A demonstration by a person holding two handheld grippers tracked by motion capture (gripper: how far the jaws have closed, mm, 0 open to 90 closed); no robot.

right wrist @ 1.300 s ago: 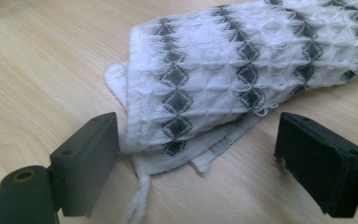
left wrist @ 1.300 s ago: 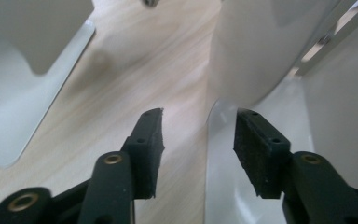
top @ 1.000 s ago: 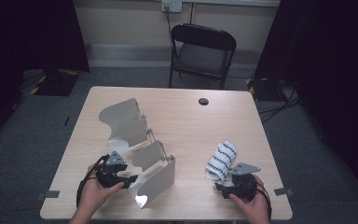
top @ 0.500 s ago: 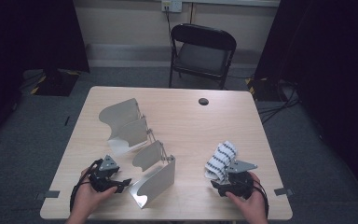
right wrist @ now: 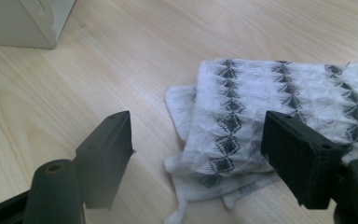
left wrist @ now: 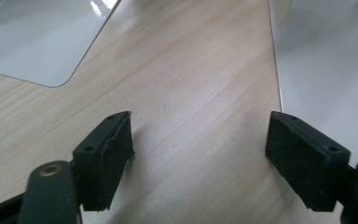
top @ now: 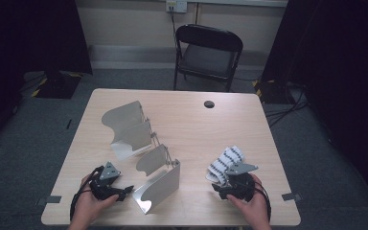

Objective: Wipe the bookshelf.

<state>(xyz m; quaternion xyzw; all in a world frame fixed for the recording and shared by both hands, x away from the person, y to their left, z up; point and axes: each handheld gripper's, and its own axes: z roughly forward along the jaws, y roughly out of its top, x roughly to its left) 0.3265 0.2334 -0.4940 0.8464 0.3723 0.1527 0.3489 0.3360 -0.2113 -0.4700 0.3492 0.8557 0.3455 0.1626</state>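
A folded white cloth (top: 224, 160) with dark diamond stripes lies at the table's front right. My right gripper (top: 220, 185) sits just in front of it. In the right gripper view the cloth (right wrist: 270, 102) lies partly between the jaws of my right gripper (right wrist: 198, 158), which have just been closing; the pads do not press on it. My left gripper (top: 127, 190) rests at the front left, beside a bent white metal stand (top: 160, 184). Its jaws have just been opening. In the left gripper view, bare wood lies between the jaws of my left gripper (left wrist: 198, 158), and the stand's sheet (left wrist: 326, 60) is at the right.
A second bent metal stand (top: 127, 127) sits farther back on the wooden table (top: 196, 124), and its sheet (left wrist: 42, 37) shows in the left gripper view. A dark round cap (top: 209, 104) lies near the far edge. A black folding chair (top: 206, 48) stands behind.
My left hand has drawn back to the left, away from the near metal stand. The right hand has shifted slightly by the cloth. The cloth and stands have not moved.
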